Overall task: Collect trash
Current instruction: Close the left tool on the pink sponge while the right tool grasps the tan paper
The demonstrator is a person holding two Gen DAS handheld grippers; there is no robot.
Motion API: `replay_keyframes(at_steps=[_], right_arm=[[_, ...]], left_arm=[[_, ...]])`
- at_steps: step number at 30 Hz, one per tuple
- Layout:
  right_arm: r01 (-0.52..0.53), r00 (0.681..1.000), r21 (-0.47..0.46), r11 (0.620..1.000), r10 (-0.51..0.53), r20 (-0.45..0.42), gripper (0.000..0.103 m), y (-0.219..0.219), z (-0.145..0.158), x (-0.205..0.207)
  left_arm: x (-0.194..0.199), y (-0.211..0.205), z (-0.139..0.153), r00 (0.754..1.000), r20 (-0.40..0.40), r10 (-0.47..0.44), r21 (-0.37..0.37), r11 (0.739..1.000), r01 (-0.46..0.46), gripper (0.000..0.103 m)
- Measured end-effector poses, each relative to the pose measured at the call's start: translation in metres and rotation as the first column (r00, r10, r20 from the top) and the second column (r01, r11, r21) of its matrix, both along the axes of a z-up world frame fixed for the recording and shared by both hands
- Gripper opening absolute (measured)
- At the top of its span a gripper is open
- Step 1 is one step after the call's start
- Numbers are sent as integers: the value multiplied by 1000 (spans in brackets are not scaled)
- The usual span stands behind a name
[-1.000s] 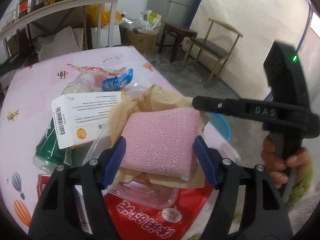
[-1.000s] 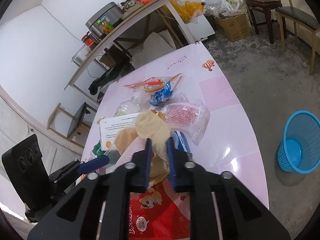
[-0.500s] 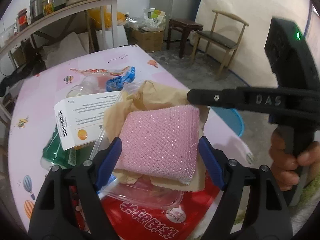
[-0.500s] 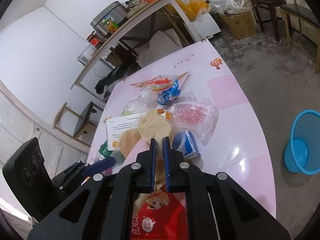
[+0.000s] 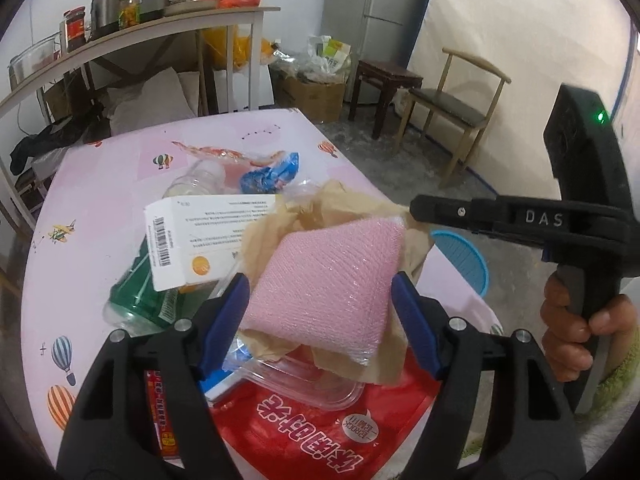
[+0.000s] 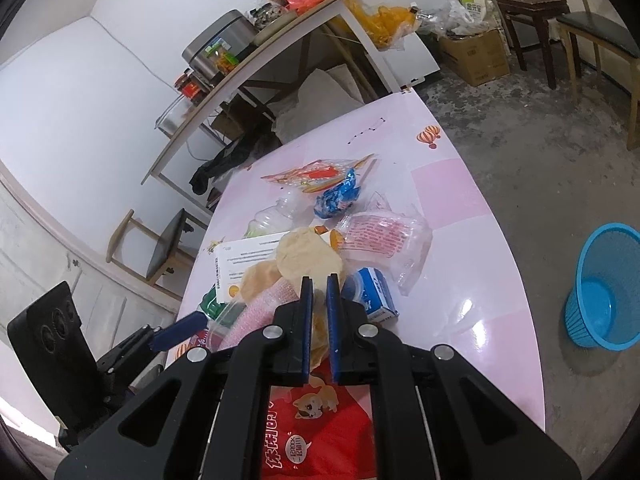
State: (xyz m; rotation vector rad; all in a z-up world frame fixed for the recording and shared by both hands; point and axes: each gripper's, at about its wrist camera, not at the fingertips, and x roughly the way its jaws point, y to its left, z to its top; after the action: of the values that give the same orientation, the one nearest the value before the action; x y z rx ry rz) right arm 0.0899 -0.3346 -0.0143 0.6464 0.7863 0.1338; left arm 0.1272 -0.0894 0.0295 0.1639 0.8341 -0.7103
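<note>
A pink sponge (image 5: pixel 332 280) in clear wrap lies on crumpled brown paper (image 5: pixel 360 204) atop the trash pile. My left gripper (image 5: pixel 320 280) straddles the sponge. Its jaws are closing, and a thin gap still shows at the left pad. My right gripper (image 6: pixel 319 280) is shut on a fold of the brown paper (image 6: pixel 304 256), which bulges beyond its fingertips. In the left wrist view the right gripper (image 5: pixel 416 206) reaches in from the right, a hand on its handle. The sponge (image 6: pixel 264 308) and a blue left fingertip (image 6: pixel 180 330) show in the right wrist view.
The pile on the pink table (image 5: pixel 88 200) holds a white printed box (image 5: pixel 208 236), green bottle (image 5: pixel 136 300), clear tray (image 5: pixel 304 384), red bag (image 5: pixel 320 420), blue wrapper (image 5: pixel 268 176) and small carton (image 6: pixel 376 292). A blue basket (image 6: pixel 604 292) stands on the floor right of the table.
My right jaws narrowed onto the brown paper. My left pads, earlier against the sponge's sides, spread a little and now come back in. The left view tilted slightly.
</note>
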Motion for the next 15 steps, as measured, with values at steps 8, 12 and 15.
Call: replay_keyframes(at_steps=[8, 12, 15], right_arm=[[-7, 1000, 9, 1000, 7, -12, 8, 1, -1, -1], [-6, 1000, 11, 1000, 6, -13, 8, 1, -1, -1], [-8, 1000, 12, 1000, 9, -13, 8, 1, -1, -1]], left_arm=[[3, 11, 1, 999, -2, 32, 2, 999, -32, 58], [-13, 1, 3, 999, 29, -43, 25, 999, 42, 66], [-22, -8, -1, 995, 61, -73, 80, 994, 68, 68]])
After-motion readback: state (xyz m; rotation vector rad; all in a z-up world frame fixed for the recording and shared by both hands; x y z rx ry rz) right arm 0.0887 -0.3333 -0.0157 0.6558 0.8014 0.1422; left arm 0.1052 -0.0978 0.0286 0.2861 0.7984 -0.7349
